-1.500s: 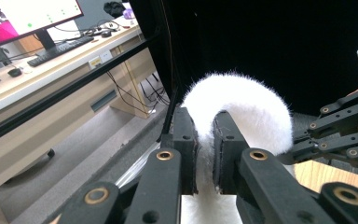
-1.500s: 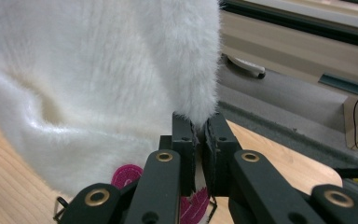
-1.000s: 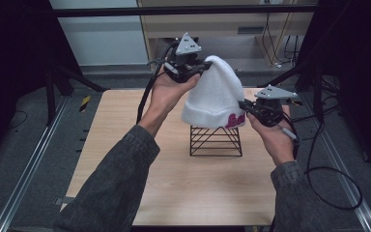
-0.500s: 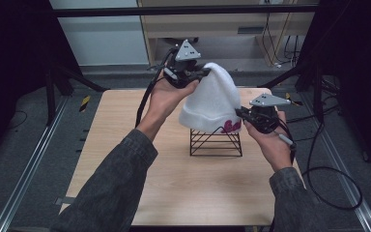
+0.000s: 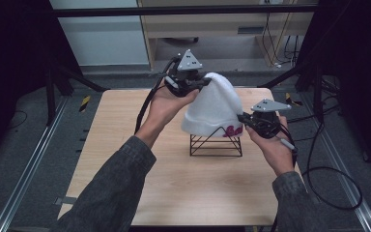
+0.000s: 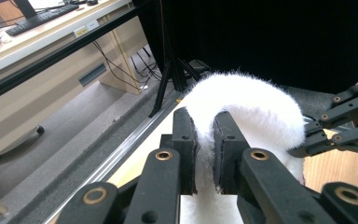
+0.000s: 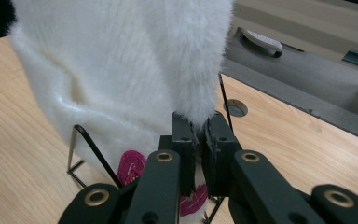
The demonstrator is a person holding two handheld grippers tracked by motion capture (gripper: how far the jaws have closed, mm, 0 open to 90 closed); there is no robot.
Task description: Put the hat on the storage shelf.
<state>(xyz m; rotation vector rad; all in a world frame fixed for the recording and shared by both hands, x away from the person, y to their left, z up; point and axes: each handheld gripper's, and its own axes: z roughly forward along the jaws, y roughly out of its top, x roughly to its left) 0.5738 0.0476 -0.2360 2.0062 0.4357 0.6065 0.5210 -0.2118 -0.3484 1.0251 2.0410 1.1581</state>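
Observation:
A fluffy white hat (image 5: 216,104) with a pink patch (image 5: 233,130) at its rim hangs over a black wire stand (image 5: 216,143) on the wooden table (image 5: 125,145). My left gripper (image 5: 204,82) is shut on the hat's top, pinching a fold of fur (image 6: 205,154) between its pads. My right gripper (image 5: 244,121) is shut on the hat's lower rim (image 7: 198,116) at the right side, beside the pink patch (image 7: 131,166). The hat's lower edge sits just above the stand's wires (image 7: 91,149). The right gripper's jaws also appear in the left gripper view (image 6: 307,140).
A round hole (image 7: 236,108) is in the table top behind the stand. Cables (image 5: 319,169) trail off the right edge. A long cabinet (image 5: 222,29) stands behind the table, metal rails (image 5: 34,159) run along the floor at the left.
Both grippers have lifted and shifted the hat slightly; the right hand has come a little nearer the stand, and the hat's rim now hangs higher over the wires.

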